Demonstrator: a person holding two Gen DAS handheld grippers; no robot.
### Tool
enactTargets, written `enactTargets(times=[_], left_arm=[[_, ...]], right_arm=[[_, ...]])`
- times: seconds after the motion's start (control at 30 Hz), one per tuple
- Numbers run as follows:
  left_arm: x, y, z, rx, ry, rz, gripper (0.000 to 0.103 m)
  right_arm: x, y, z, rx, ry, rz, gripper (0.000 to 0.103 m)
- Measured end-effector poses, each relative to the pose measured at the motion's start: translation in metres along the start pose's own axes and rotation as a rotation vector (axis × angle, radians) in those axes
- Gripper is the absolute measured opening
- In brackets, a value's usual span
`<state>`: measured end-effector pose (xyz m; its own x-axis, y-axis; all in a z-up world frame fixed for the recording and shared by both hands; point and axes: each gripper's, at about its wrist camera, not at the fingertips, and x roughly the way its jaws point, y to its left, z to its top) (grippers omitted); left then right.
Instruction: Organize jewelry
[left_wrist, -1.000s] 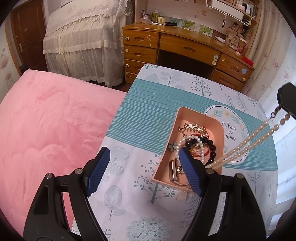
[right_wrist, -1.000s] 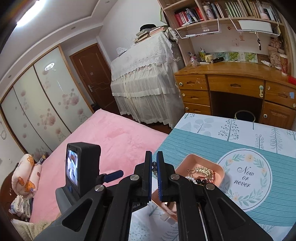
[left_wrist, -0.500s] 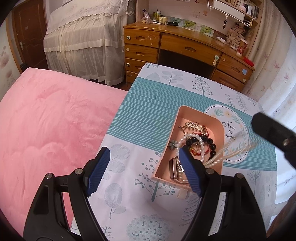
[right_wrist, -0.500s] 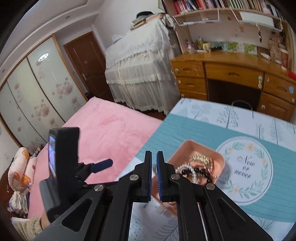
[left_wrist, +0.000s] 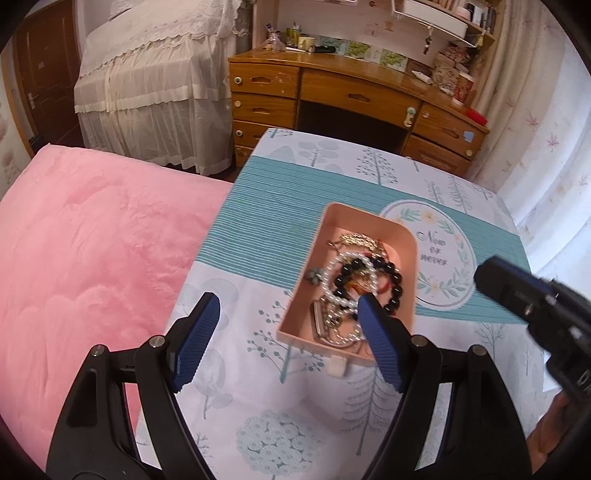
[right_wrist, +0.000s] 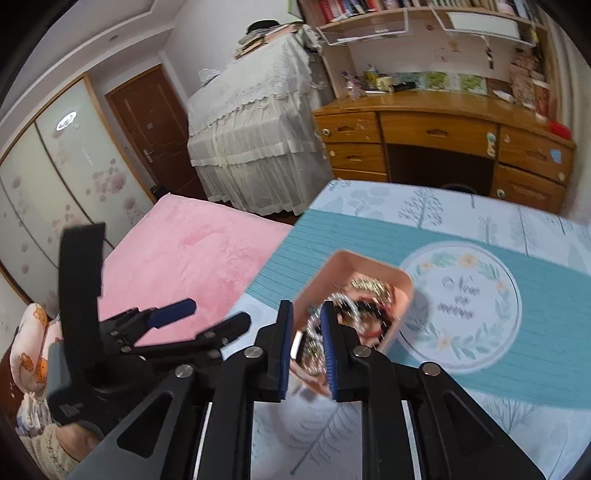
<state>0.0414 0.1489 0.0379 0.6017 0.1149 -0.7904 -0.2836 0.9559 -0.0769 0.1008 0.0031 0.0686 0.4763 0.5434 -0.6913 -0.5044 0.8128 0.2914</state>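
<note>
Left wrist view: your left gripper (left_wrist: 284, 332) stands wide, empty, near the pink tray (left_wrist: 408, 240) of jewelry (left_wrist: 354, 280). "Now or never" is printed on the tablecloth (left_wrist: 436, 251) right of it. Your right gripper (right_wrist: 306, 347), jaws just opening narrowly, grips nothing.

both grippers angled downward, side by side
left gripper (left_wrist: 284, 328) jaws wide, empty; right gripper (right_wrist: 307, 341) jaws just been opening, narrow gap, nothing pinched
</note>
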Motion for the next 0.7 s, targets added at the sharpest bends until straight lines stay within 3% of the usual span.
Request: enactTargets(times=[0.23, 0.43, 0.47, 0.53, 0.7], left_arm=[[-0.010, -0.033, -0.025, 0.056, 0.018, -0.063, 0.075], [-0.017, -0.076, -0.064, 0.140, 0.043, -0.150, 0.075], [-0.018, -0.081, -0.069, 0.151, 0.046, -0.157, 0.075], [-0.022, -0.097, -0.084, 0.187, 0.047, -0.165, 0.075], [-0.030, -0.121, -0.111, 0.253, 0.037, -0.161, 0.075]], right_arm=[[-0.023, -0.037, -0.057, 0.087, 0.022, -0.058, 0.022], [-0.049, -0.064, -0.115, 0.186, 0.038, -0.214, 0.024], [-0.055, -0.068, -0.126, 0.198, 0.042, -0.244, 0.025], [-0.064, -0.072, -0.141, 0.207, 0.042, -0.292, 0.039], [-0.088, -0.081, -0.167, 0.240, 0.022, -0.379, 0.048]])
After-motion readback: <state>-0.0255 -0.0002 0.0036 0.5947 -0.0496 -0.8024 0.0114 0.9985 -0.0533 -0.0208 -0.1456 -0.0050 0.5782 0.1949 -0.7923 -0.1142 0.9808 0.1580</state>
